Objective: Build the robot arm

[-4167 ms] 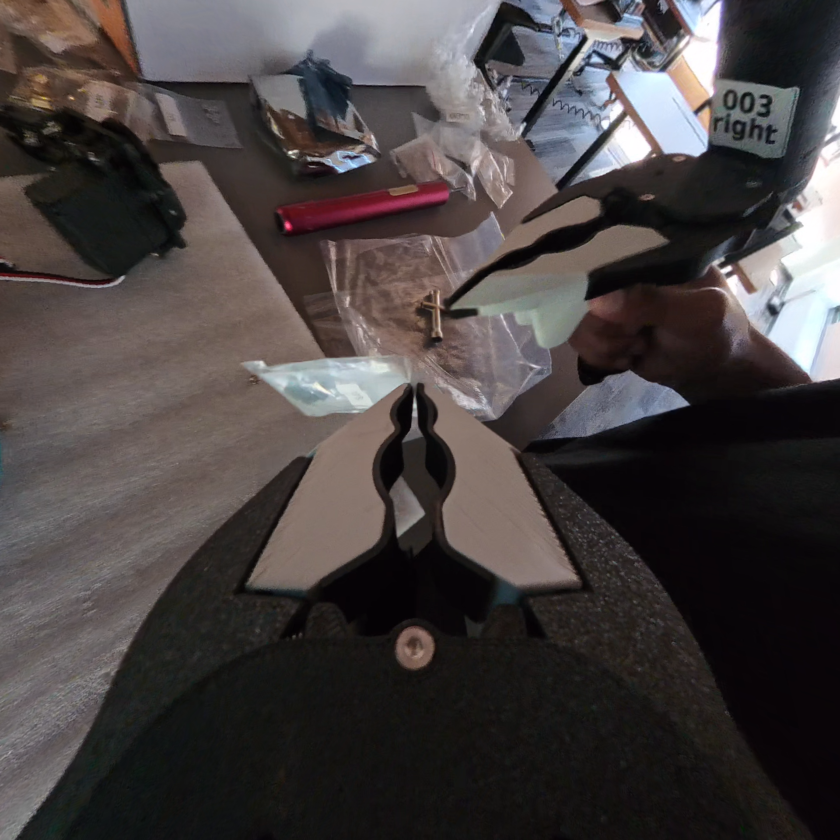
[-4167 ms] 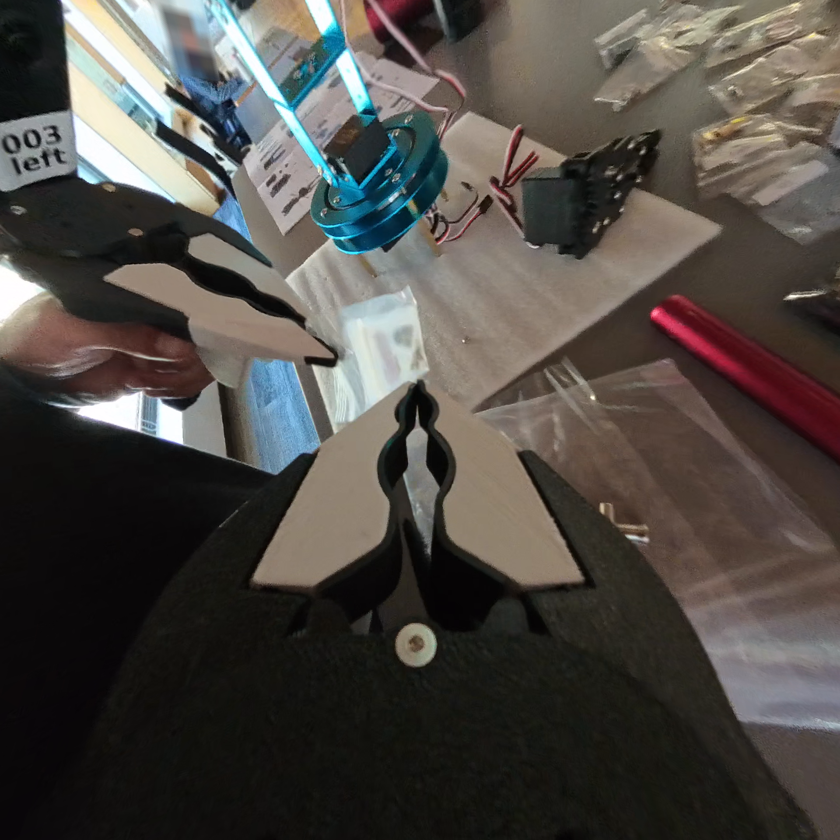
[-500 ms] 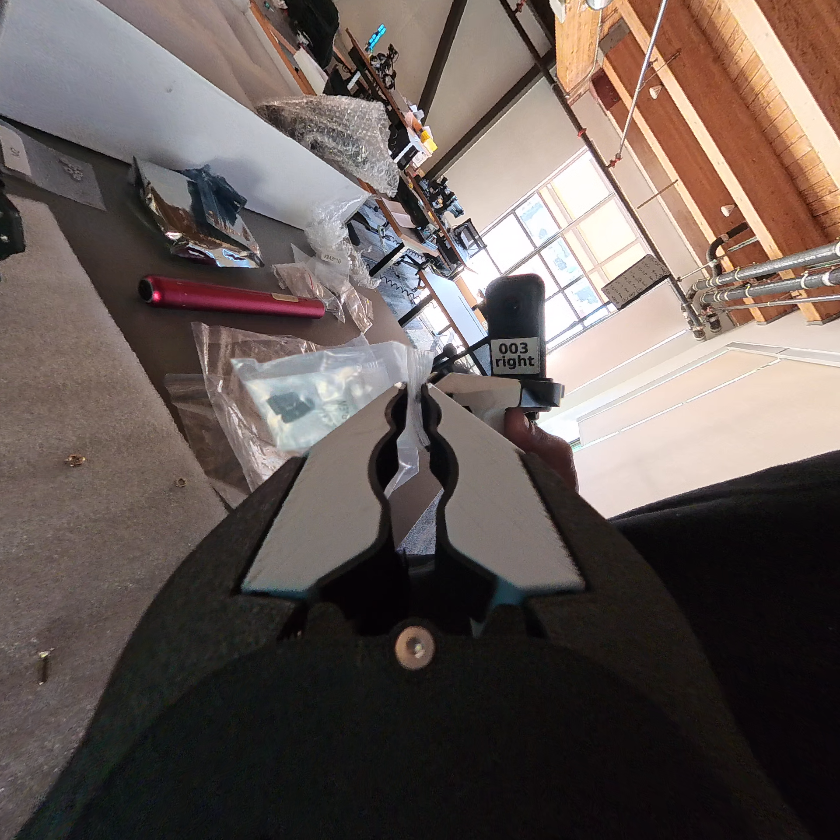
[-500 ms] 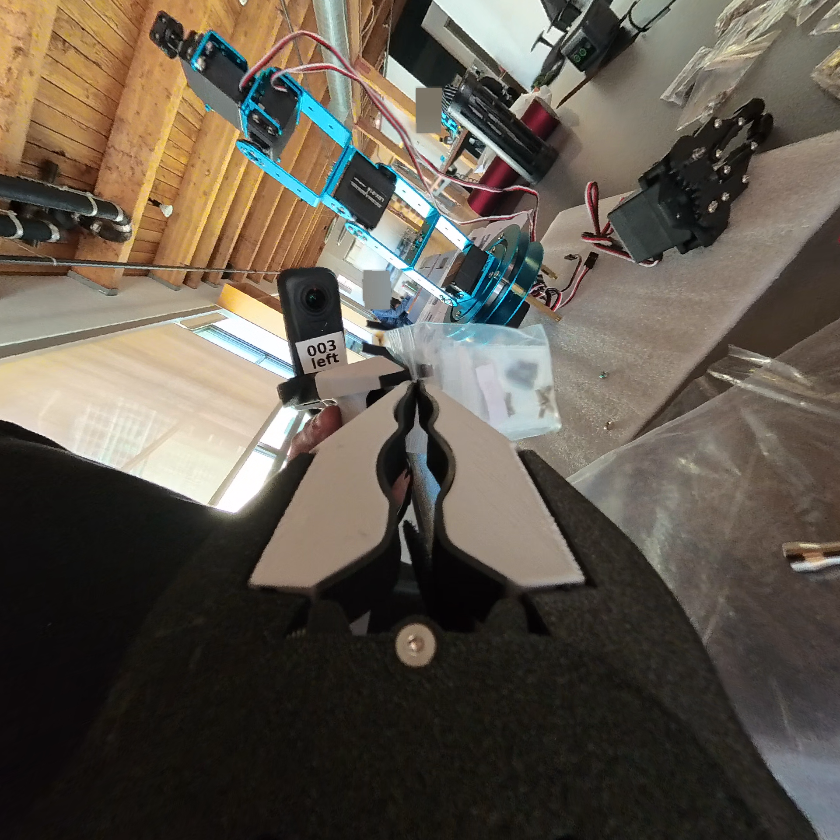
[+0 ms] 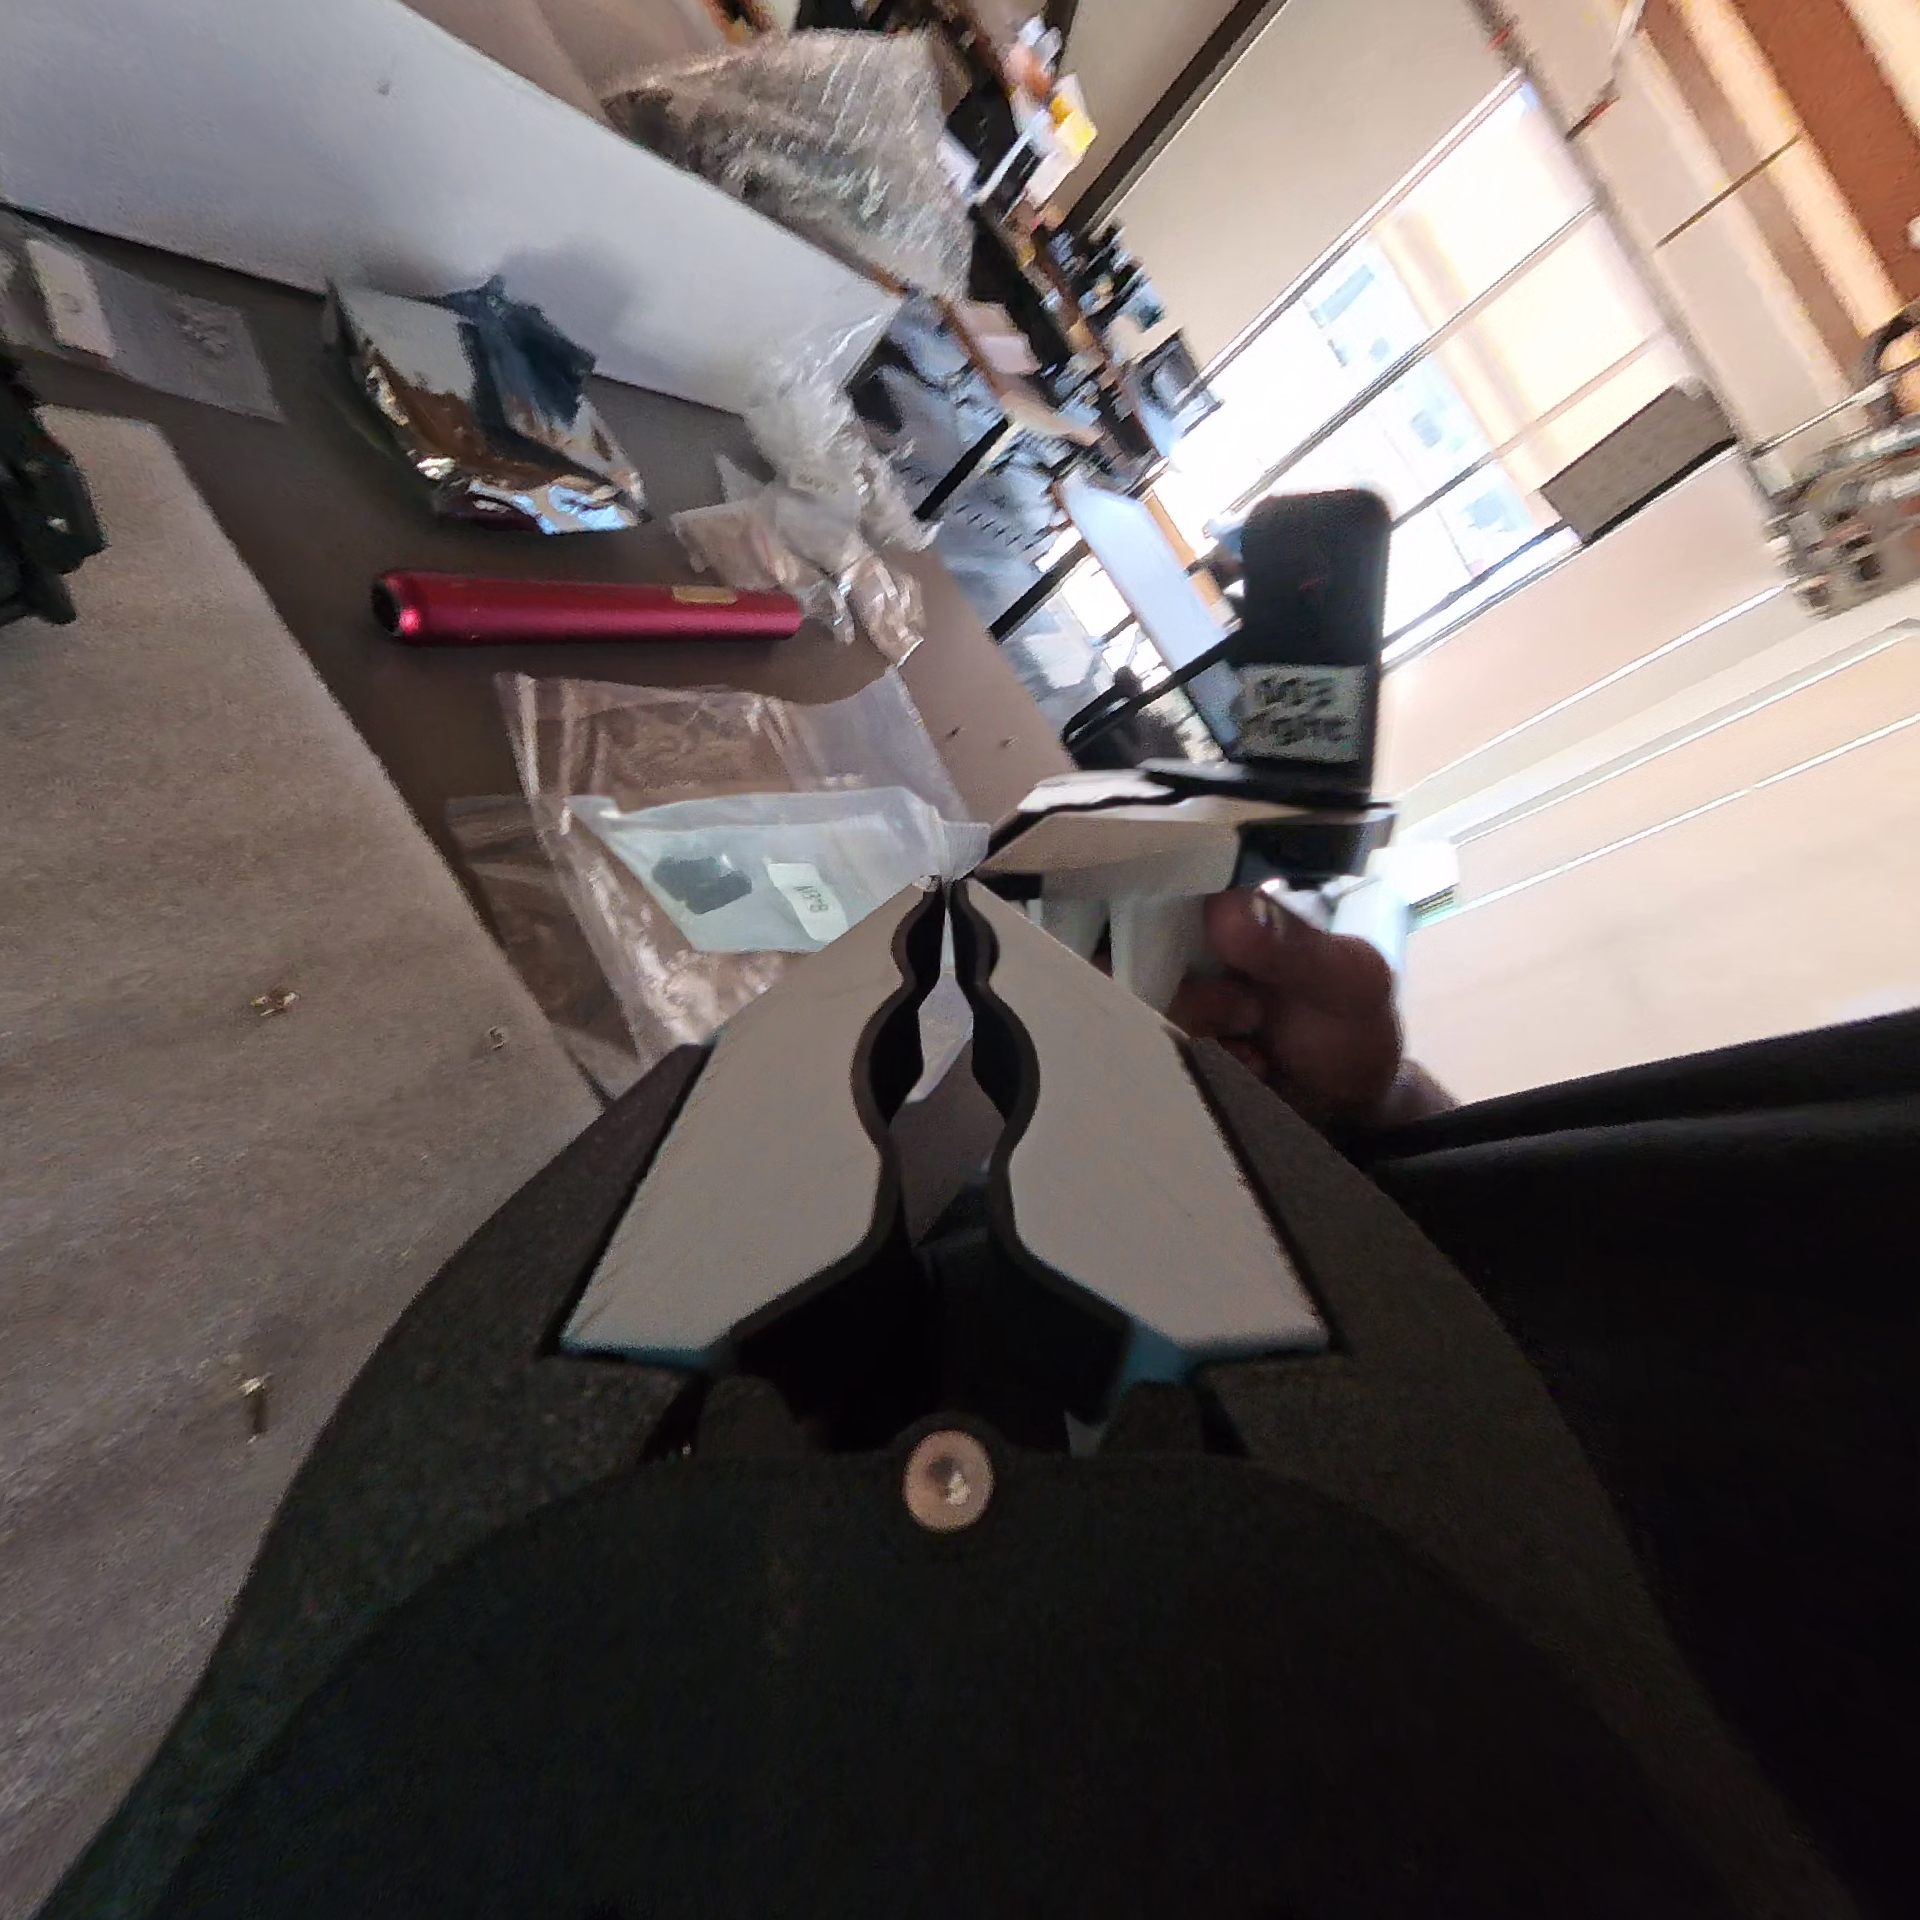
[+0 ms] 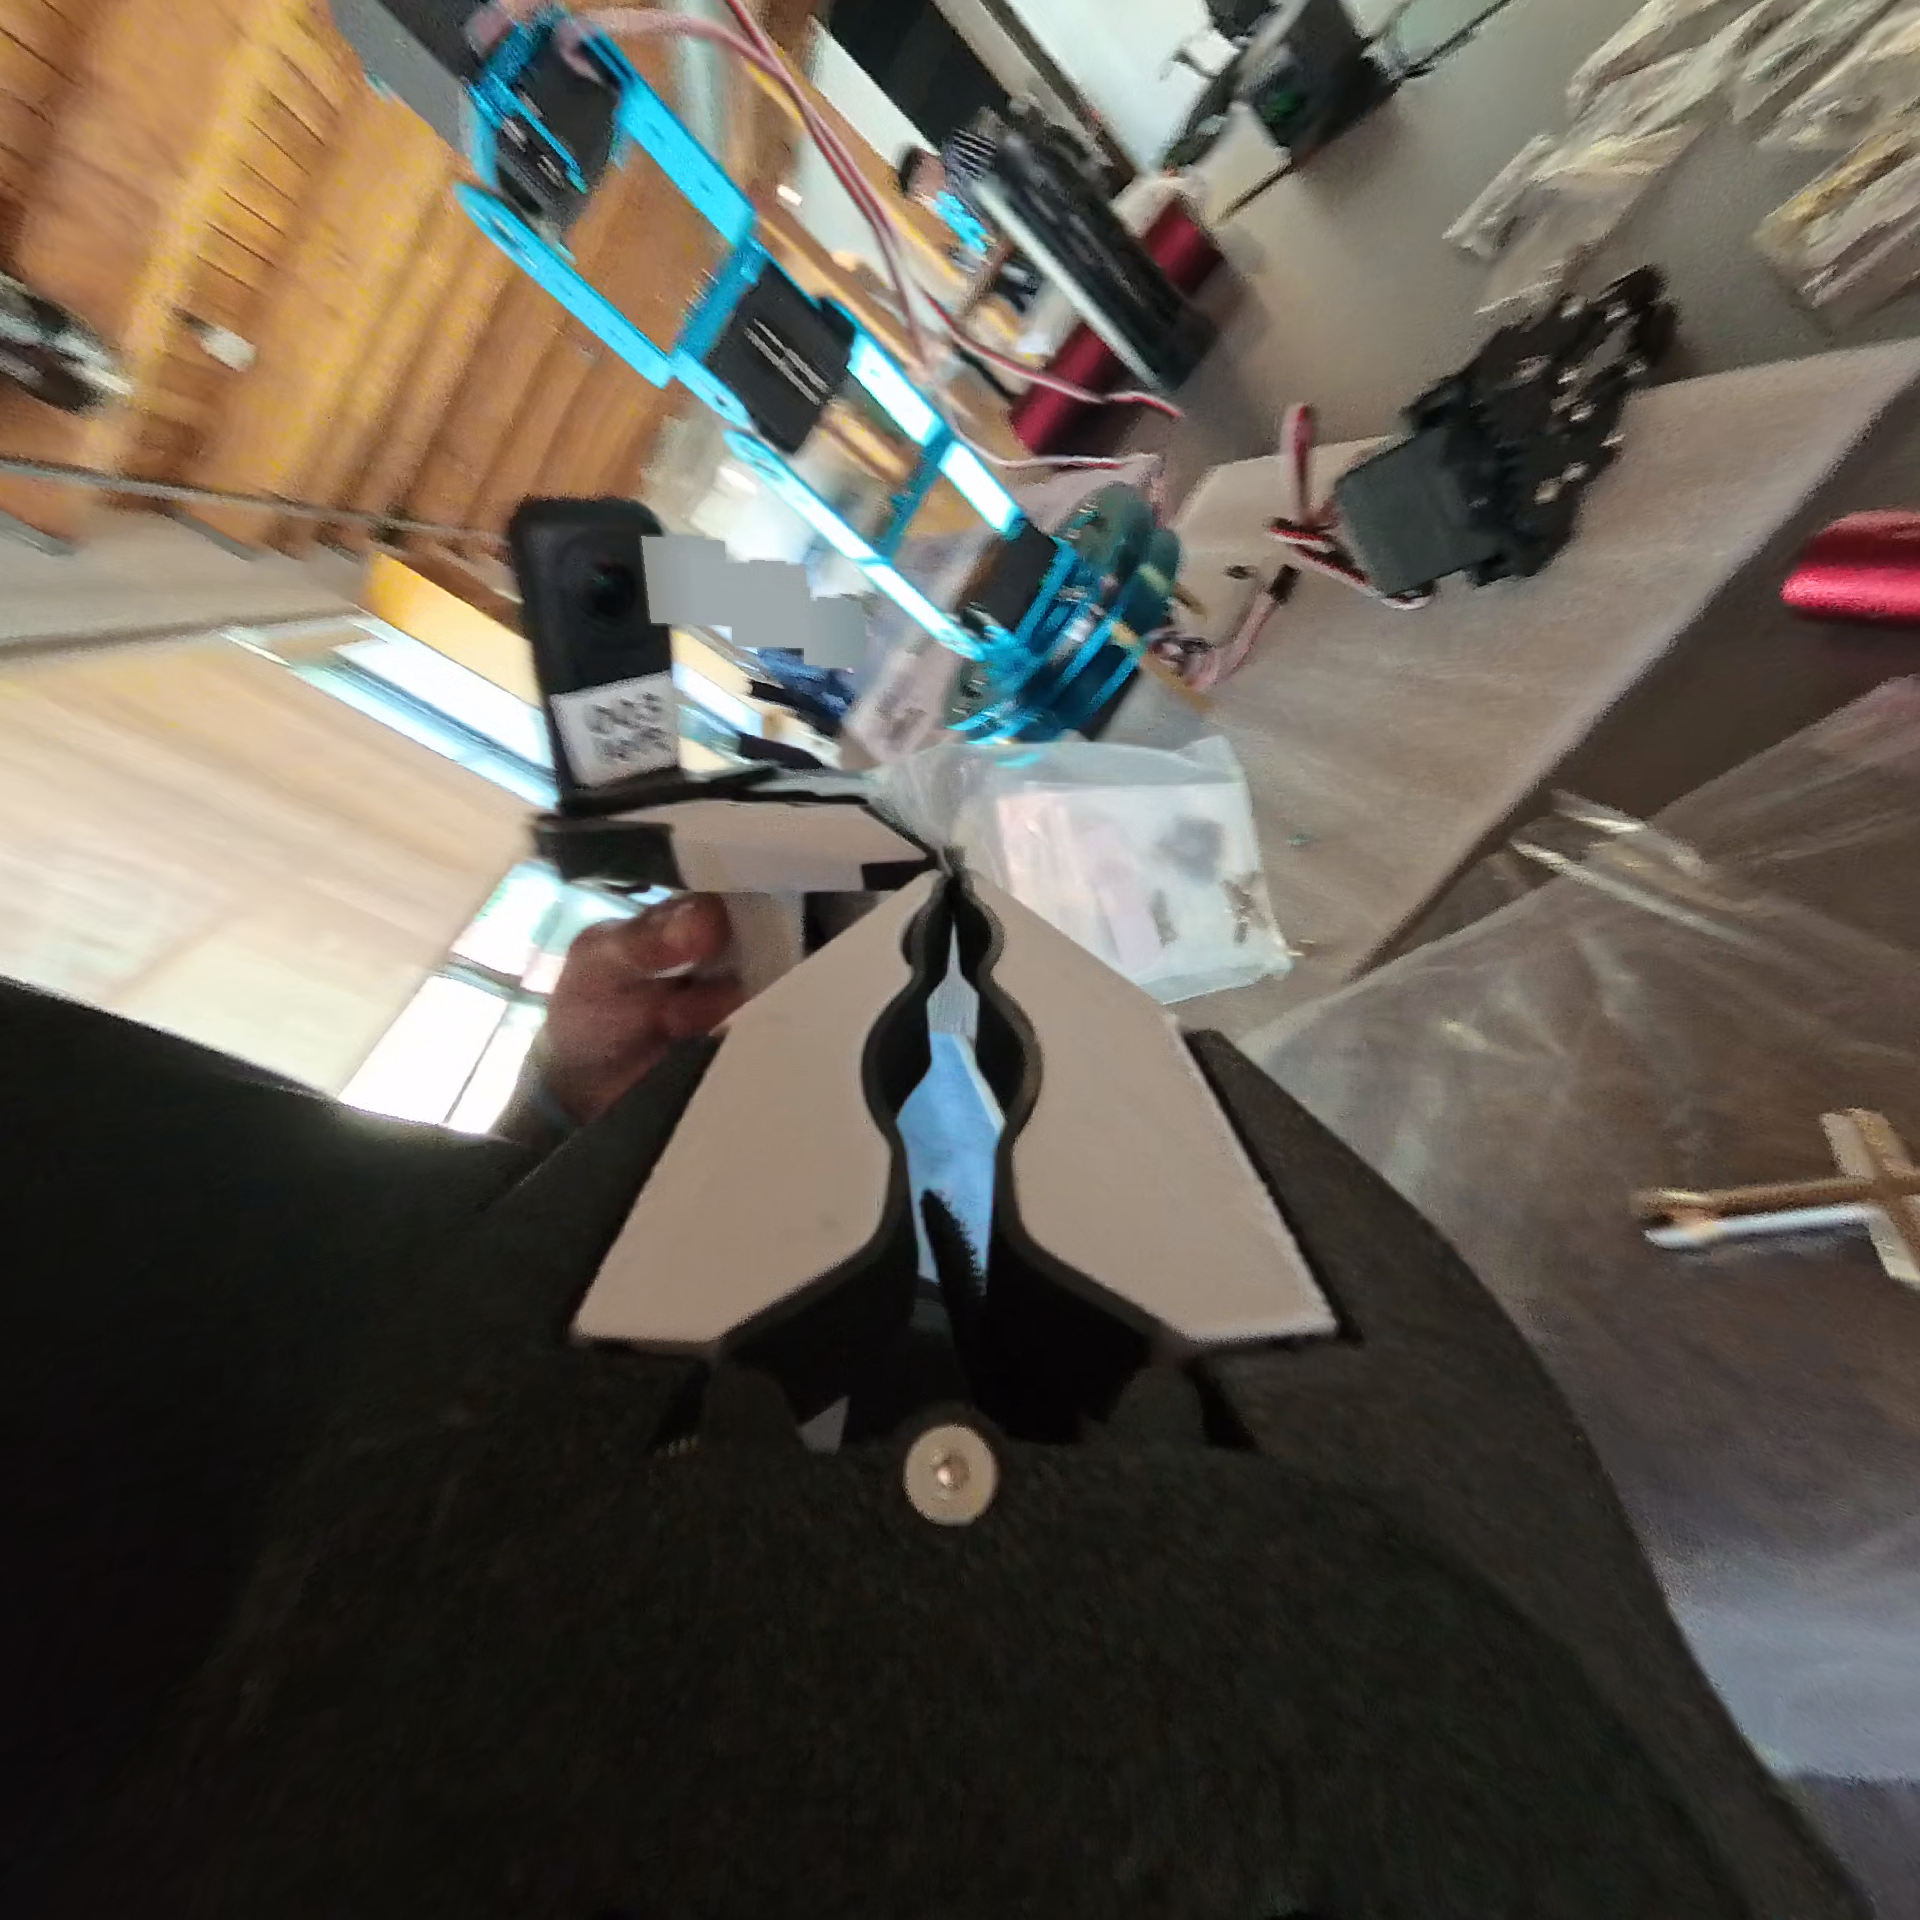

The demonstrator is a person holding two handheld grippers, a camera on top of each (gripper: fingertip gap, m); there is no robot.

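Note:
A small clear plastic bag (image 5: 769,878) with small dark parts and a white label hangs in the air between both grippers. My left gripper (image 5: 943,889) is shut on the bag's edge. My right gripper (image 6: 951,883) is shut on the same edge of the bag (image 6: 1132,868), tip to tip with the left one. In the left wrist view the right gripper (image 5: 1003,844) comes in from the right, held by a hand (image 5: 1288,997). In the right wrist view the left gripper (image 6: 920,836) comes in from the left. Both views are blurred.
Under the bag lie larger clear bags (image 5: 665,748) and a red metal tube (image 5: 587,620) on the dark table. A grey foam mat (image 5: 156,935) carries small loose screws. A blue robot arm (image 6: 1049,634), a black servo unit (image 6: 1496,478) and a brass cross-shaped tool (image 6: 1829,1205) lie nearby. Both grippers' tips are roughly 20 cm from the black servo unit (image 6: 1496,478).
Since 4.2 s ago both grippers lifted the small bag off the table. In the last half second both views tilted down toward the table and the bag hangs lower and flatter.

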